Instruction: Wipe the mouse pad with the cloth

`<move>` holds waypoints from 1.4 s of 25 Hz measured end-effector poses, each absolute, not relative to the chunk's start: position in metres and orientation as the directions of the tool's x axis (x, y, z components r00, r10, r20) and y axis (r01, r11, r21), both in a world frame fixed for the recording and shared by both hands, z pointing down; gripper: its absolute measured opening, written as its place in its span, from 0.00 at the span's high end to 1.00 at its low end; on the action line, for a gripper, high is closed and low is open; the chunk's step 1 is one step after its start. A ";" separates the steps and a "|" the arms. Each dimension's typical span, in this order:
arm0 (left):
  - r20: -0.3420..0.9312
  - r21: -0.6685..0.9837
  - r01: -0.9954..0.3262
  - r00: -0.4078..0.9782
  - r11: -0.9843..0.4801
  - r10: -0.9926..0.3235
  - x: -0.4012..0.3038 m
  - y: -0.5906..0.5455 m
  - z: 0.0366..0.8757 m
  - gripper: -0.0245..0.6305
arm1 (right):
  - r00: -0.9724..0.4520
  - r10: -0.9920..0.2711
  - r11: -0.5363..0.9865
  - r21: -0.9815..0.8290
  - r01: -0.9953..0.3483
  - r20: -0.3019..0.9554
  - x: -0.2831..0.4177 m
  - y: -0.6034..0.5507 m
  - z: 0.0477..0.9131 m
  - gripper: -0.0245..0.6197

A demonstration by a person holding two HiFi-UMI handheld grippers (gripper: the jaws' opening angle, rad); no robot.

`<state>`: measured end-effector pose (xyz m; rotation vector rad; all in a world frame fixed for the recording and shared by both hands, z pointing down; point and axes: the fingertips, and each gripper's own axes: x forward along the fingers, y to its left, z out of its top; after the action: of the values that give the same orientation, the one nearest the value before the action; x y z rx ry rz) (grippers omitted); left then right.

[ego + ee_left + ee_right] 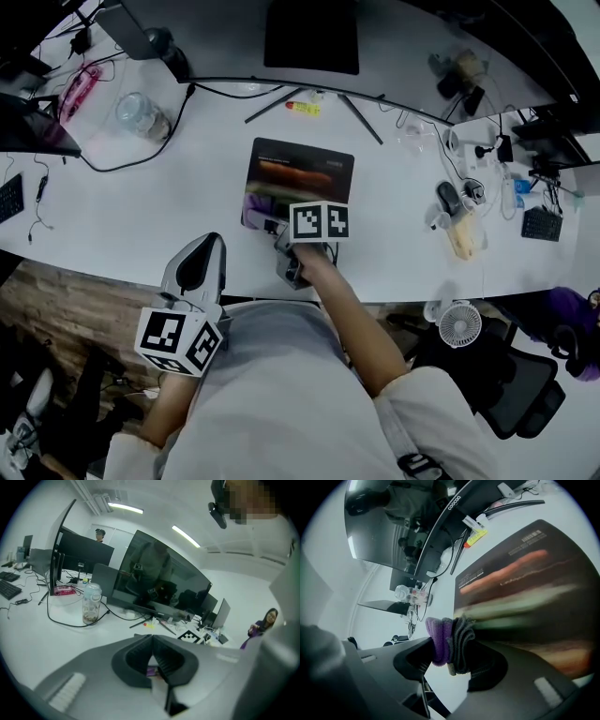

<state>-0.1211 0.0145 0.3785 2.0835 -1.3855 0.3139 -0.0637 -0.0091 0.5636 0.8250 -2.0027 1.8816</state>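
Observation:
The dark mouse pad lies on the white desk in front of the monitor stand; in the right gripper view the mouse pad fills the right side, blurred. My right gripper is shut on a folded purple and grey cloth, which sits over the pad's near left corner as the cloth. My left gripper hovers at the desk's front edge, left of the pad. In its own view the left gripper has its jaws shut together with nothing between them.
A glass jar stands at the back left with a black cable looping past it. The monitor stand's legs and a small yellow item lie behind the pad. A mouse, cables and a small fan are at the right.

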 end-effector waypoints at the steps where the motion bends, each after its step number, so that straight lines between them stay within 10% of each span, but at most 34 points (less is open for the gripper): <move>1: 0.505 0.359 -0.894 0.427 -0.267 -0.750 -0.120 0.014 0.378 0.96 | -0.799 -0.220 -0.009 -0.820 -0.572 0.559 -0.062 -0.009 0.563 0.64; 35: 0.491 0.363 -0.864 0.496 -0.350 -0.716 -0.065 0.011 0.376 0.96 | -0.777 -0.260 -0.061 -0.813 -0.579 0.573 0.017 0.003 0.565 0.64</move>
<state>-0.0652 0.0108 0.3755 2.1581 -1.2919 0.3303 0.0166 0.0032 0.5651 0.9087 -1.9697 1.9231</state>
